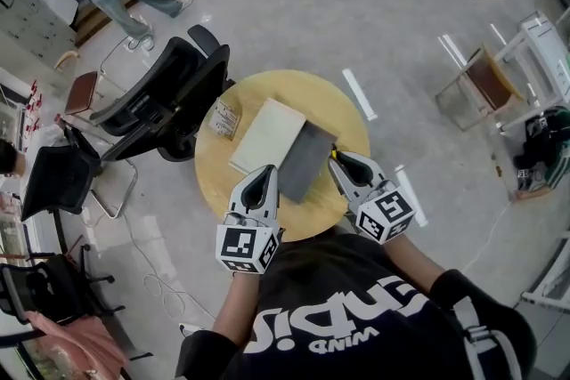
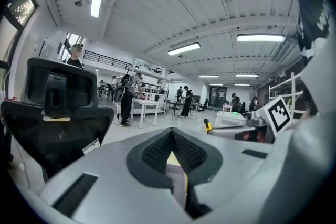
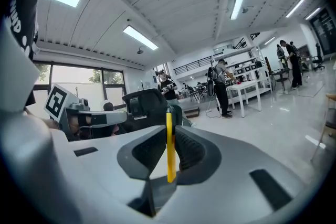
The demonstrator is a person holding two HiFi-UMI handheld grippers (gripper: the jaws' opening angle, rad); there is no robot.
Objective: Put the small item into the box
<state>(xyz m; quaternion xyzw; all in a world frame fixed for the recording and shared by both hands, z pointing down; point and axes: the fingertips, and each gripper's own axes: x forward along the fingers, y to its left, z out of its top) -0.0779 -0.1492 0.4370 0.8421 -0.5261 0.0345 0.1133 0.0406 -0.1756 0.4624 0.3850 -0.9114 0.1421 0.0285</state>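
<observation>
1. Jaws of the left gripper (image 2: 170, 136) are pressed together with nothing between them. Those of the right gripper (image 3: 169, 134) are clamped on a thin yellow stick (image 3: 169, 150) with a dark tip, which stands upright between the pads.
2. Far left in the head view, a black office chair (image 1: 165, 98) stands against the left edge of the round wooden table (image 1: 329, 107).
3. A small printed packet (image 1: 224, 117) lies on the table near its left rim, just beside the box.
4. The flat beige box (image 1: 267, 133) lies across the middle of the table, running from near-left to far-right.
5. The left gripper (image 1: 265, 172) points its tips at the near end of the box. Whether they touch it cannot be told.
6. A grey flat panel (image 1: 307, 160) lies along the right side of the box, touching it.
7. The right gripper (image 1: 339, 159) reaches in from the near right, its tips at the right edge of the grey panel. The yellow stick (image 1: 334, 154) shows there only as a small bright spot, held above that edge and not inside the box.
8. White strips (image 1: 359, 93) lie on the floor beyond the right rim of the table.
</observation>
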